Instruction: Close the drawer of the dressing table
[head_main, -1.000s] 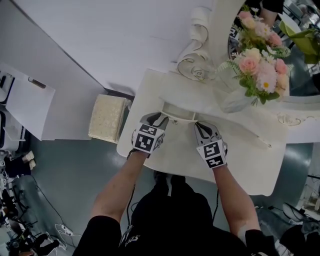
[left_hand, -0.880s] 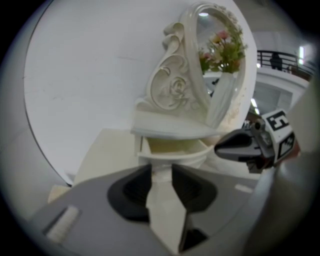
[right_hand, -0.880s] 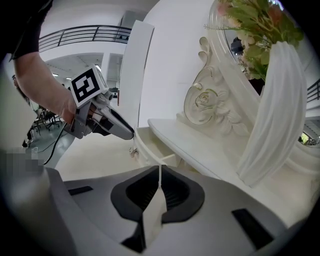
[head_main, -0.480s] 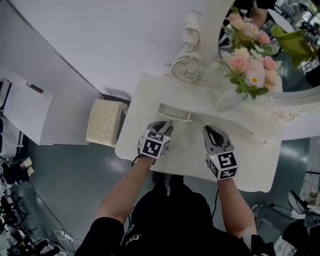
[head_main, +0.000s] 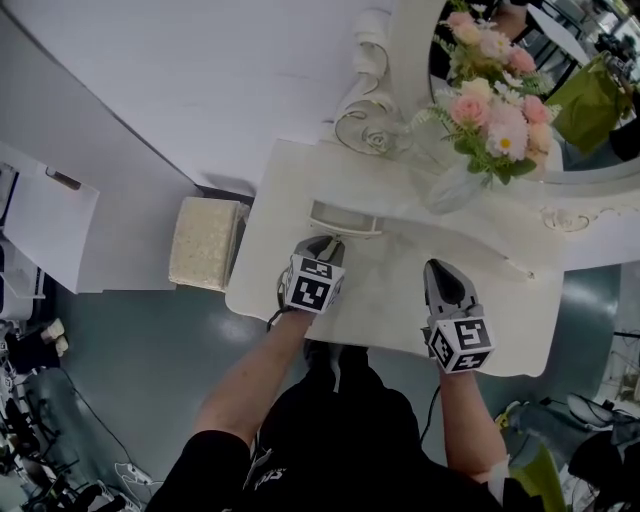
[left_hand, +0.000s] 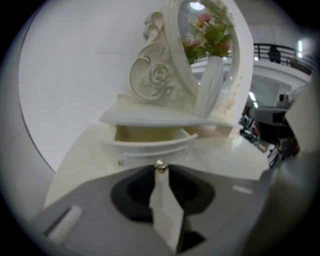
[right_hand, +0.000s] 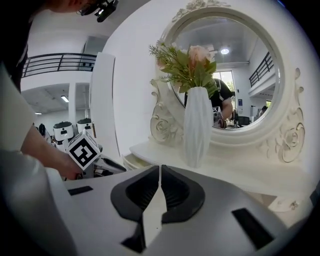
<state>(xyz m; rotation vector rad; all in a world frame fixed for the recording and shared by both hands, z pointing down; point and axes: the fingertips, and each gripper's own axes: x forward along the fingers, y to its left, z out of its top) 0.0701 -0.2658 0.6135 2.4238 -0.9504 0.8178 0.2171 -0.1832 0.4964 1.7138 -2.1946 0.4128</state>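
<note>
The white dressing table (head_main: 390, 290) has a small curved drawer (head_main: 345, 218) standing part-open under its raised shelf; in the left gripper view the drawer (left_hand: 150, 142) shows its pale inside. My left gripper (head_main: 324, 243) points at the drawer front. Its jaws are closing, and in its own view the left gripper (left_hand: 160, 169) has its tips meeting round a small gold knob (left_hand: 160, 164). My right gripper (head_main: 441, 268) hangs above the tabletop to the right, apart from the drawer. That right gripper (right_hand: 159, 169) is shut with nothing in it.
A white vase (head_main: 448, 192) of pink flowers (head_main: 490, 105) stands on the shelf before the round mirror (head_main: 575, 110). A cream padded stool (head_main: 203, 243) sits on the floor left of the table, beside a white cabinet (head_main: 45, 215).
My right gripper has drawn back from the drawer toward the person and risen, rolling as it went. The left gripper has stayed at the drawer front.
</note>
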